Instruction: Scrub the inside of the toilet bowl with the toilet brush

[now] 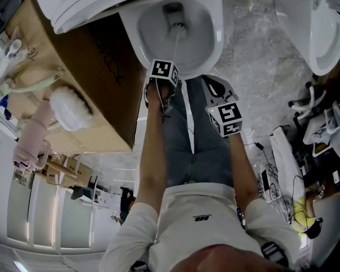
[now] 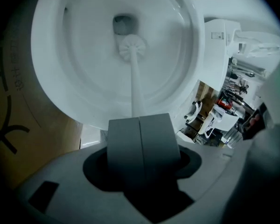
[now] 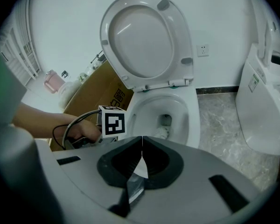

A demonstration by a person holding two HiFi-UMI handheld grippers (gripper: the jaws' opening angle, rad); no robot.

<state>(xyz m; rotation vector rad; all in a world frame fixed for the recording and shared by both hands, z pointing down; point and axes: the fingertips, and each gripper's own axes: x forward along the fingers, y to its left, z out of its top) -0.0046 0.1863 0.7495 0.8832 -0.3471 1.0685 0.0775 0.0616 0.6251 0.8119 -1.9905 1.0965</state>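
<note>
The toilet bowl fills the 12 o'clock part of the head view, its seat and lid raised, and a cardboard box stands against it at 9 o'clock. The toilet brush is inside the bowl with its head low down, right at the drain opening, and its thin handle runs back toward 6 o'clock. The left gripper has its jaws clamped on the end of that handle. The right gripper has its jaws pressed together on nothing. The grip is far from the bristles, so a hard sideways scrub could likely twist the handle in the jaws, or the head could flick water over the rim. The left forearm reaches straight out over the front rim, angled down. The right forearm hangs back at 4 o'clock of it, clear of the bowl.
</note>
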